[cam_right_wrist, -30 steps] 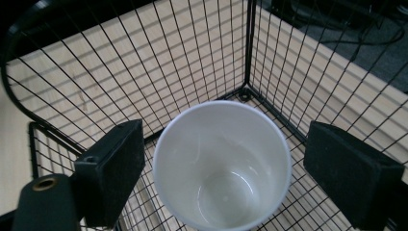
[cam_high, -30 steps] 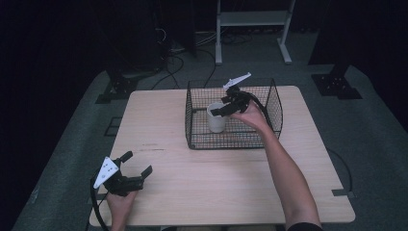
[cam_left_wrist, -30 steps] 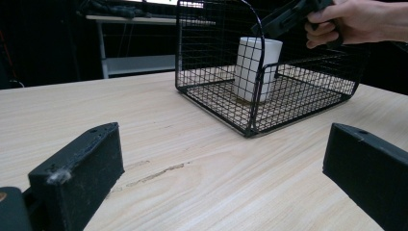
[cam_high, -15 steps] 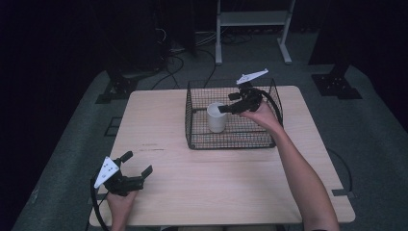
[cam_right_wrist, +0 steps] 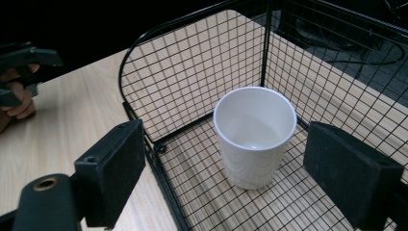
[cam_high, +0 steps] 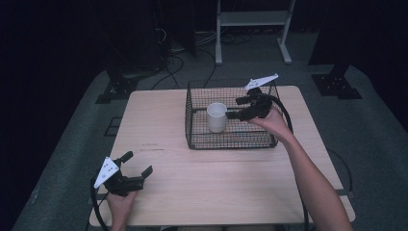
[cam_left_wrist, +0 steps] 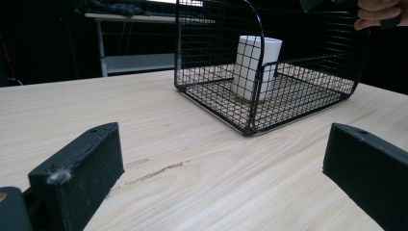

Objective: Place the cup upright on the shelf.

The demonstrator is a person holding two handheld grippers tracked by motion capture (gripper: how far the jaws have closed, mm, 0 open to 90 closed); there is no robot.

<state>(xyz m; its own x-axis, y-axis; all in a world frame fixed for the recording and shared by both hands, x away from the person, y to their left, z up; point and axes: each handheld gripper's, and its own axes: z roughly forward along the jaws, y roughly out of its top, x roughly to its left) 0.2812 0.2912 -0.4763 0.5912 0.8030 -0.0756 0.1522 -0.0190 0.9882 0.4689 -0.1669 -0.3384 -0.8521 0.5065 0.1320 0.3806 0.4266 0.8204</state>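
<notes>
cup [cam_high: 217, 117] in basket [cam_high: 231, 139] — on table [cam_high: 216, 183]

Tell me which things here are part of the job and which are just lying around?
Probably part of the job:
- white cup, standing upright in the basket
- black wire basket on the table
- right gripper, open, beside the cup

Just there:
- left gripper, open, at the table's near corner
- white shelf frame and cables on the floor beyond
</notes>
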